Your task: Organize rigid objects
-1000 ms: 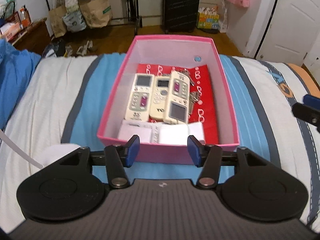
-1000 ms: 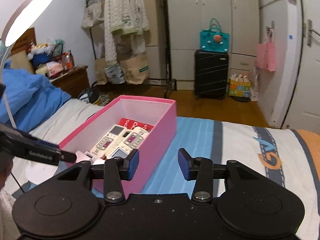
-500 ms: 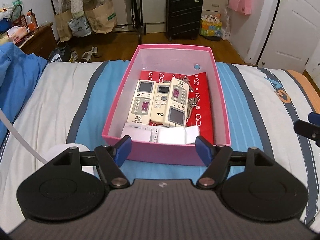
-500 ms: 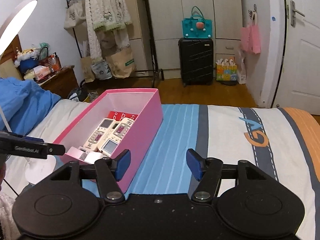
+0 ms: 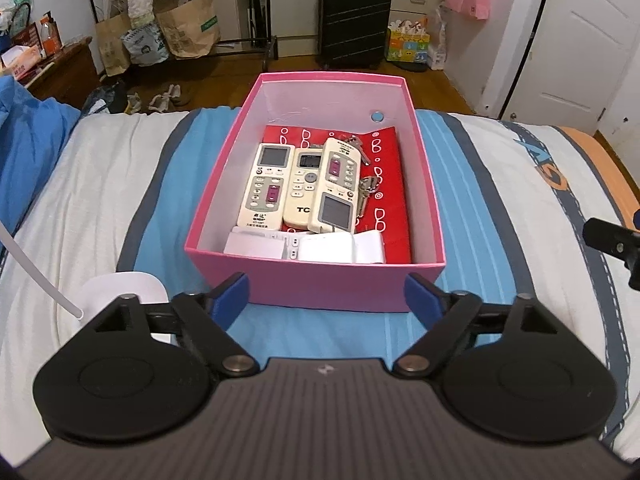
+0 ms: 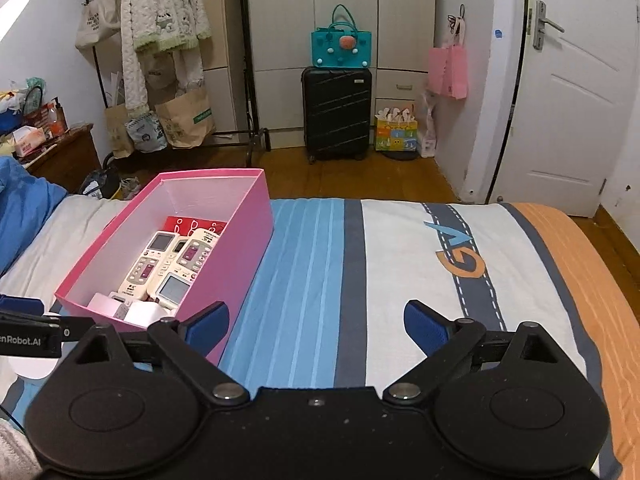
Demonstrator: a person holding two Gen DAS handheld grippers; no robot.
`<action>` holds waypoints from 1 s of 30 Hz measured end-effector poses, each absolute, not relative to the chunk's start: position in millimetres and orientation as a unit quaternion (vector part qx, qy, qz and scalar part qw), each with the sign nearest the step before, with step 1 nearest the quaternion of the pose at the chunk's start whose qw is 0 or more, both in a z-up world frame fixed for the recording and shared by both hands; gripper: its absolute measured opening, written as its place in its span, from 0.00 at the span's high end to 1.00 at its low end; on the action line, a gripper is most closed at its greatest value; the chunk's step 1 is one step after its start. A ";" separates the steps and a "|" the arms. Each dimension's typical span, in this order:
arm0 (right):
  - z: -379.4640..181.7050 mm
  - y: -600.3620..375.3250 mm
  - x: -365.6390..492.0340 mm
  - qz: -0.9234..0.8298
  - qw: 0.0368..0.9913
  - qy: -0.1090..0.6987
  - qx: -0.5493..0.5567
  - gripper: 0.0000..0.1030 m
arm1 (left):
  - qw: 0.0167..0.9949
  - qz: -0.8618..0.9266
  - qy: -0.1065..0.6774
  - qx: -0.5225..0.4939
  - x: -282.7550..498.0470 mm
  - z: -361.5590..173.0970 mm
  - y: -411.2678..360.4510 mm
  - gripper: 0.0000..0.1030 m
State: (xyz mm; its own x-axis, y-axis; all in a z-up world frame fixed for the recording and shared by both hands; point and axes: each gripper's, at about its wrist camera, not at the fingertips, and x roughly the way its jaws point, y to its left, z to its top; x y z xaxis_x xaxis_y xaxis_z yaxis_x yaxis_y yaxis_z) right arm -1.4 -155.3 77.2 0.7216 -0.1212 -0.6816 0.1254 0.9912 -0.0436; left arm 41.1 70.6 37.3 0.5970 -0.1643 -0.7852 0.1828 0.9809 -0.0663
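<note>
A pink box (image 5: 320, 288) stands on the striped bed. Inside it three cream remote controls (image 5: 300, 184) lie side by side on a red packet (image 5: 384, 160), with a bunch of keys (image 5: 370, 184) beside them and white chargers (image 5: 304, 246) at the near end. My left gripper (image 5: 326, 300) hovers in front of the box's near wall, its jaws opening with nothing between them. My right gripper (image 6: 316, 320) is over the blue stripes to the right of the pink box (image 6: 240, 248), jaws opening, nothing held.
A white lamp base (image 5: 124, 288) with a thin stem sits on the bed left of the box. A blue pillow (image 5: 28, 136) lies at the far left. The bed's foot edge is beyond the box, then wooden floor with a black suitcase (image 6: 336, 112).
Both grippers' jaws have spread wider. The left gripper drew back a little from the box. The right gripper's view tipped down and turned toward the bed.
</note>
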 end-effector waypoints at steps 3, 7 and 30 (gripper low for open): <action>80.3 -153.0 -2.5 -0.064 0.926 0.371 0.001 0.06 | 0.893 -0.099 0.439 0.008 40.1 38.4 72.2 0.11; 83.2 -146.2 -4.4 -0.060 0.926 0.373 -0.011 0.06 | 0.895 -0.099 0.435 0.010 38.7 40.6 72.5 0.07; 84.6 -134.7 -6.3 -0.079 0.917 0.391 -0.027 0.07 | 0.886 -0.087 0.455 0.017 38.9 43.7 77.0 0.03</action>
State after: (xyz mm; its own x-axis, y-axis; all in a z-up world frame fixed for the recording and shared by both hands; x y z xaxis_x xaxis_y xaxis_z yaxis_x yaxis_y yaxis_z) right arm -6.3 -134.7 84.6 0.6822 -0.1658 -0.7121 0.1233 0.9861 -0.1115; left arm 38.9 77.0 43.7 0.5699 -0.1393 -0.8098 0.1695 0.9843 -0.0499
